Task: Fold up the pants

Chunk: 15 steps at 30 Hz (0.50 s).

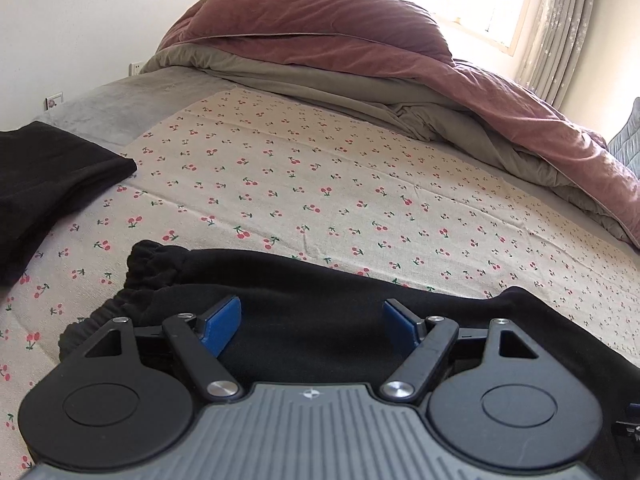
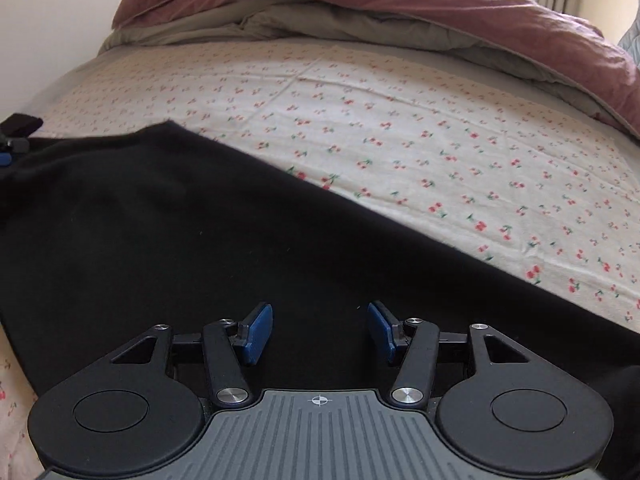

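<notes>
Black pants (image 1: 304, 292) lie flat on the cherry-print bed sheet (image 1: 320, 184). In the left wrist view their gathered elastic cuff (image 1: 156, 264) points left, and my left gripper (image 1: 312, 322) hovers open just above the fabric beside it. In the right wrist view the pants (image 2: 168, 232) spread as a wide black panel across the lower left. My right gripper (image 2: 320, 328) is open low over it, blue pads apart and holding nothing. The other gripper's edge (image 2: 16, 136) shows at the far left.
A second piece of black fabric (image 1: 52, 176) lies at the left. A bunched maroon and grey duvet (image 1: 340, 52) lines the far side of the bed. A window and curtain (image 1: 552, 20) are behind. The sheet (image 2: 420, 140) stretches beyond the pants.
</notes>
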Tool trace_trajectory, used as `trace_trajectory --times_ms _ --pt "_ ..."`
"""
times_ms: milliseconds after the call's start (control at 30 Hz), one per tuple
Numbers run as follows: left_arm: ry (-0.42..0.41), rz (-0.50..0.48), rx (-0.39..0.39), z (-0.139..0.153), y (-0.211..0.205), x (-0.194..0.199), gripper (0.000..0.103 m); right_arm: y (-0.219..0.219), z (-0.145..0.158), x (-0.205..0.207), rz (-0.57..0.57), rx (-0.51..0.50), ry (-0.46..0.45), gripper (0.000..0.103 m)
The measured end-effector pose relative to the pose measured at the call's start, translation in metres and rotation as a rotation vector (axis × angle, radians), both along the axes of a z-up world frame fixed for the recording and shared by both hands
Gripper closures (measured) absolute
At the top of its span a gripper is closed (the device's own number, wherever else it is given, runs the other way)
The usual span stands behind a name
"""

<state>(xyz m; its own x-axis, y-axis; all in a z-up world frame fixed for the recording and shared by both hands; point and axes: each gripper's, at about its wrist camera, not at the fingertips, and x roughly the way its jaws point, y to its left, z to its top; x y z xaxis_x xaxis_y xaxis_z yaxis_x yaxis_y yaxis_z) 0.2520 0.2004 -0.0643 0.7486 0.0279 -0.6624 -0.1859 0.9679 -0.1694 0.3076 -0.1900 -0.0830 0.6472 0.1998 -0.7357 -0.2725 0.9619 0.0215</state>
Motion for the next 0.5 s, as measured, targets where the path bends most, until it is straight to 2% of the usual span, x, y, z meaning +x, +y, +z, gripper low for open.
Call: trace_trajectory --times_ms 67,100,133,167,233,333,400,433,500 --pt "-0.032 0.03 -0.012 0.006 0.014 -0.008 0.021 0.016 -0.002 -0.004 0.0 -0.069 -0.051 0.048" --pt "-0.034 0.057 -0.016 0.008 0.021 -0.011 0.018 0.019 0.003 -0.007 0.004 -0.068 -0.07 0.048" --pt "-0.022 0.106 -0.022 0.008 0.032 -0.014 0.01 0.02 0.007 -0.01 0.017 -0.047 -0.096 0.048" --pt "-0.009 0.168 -0.051 0.006 0.046 -0.019 0.009 0.021 0.013 -0.014 0.037 -0.012 -0.124 0.049" --pt "0.01 0.222 -0.138 0.002 0.07 -0.026 0.009 0.028 0.022 -0.021 0.058 0.028 -0.149 0.048" --pt "0.014 0.306 -0.304 -0.005 0.108 -0.043 0.009 0.048 0.027 -0.029 0.12 0.061 -0.151 0.049" --pt "0.028 0.398 -0.438 -0.013 0.132 -0.059 0.009 0.06 0.027 -0.031 0.169 0.08 -0.135 0.048" --pt "0.03 0.434 -0.529 -0.019 0.144 -0.069 0.009 0.066 0.028 -0.033 0.189 0.094 -0.127 0.048" --pt "0.032 0.462 -0.67 -0.028 0.157 -0.084 0.01 0.076 0.029 -0.036 0.22 0.127 -0.116 0.048"
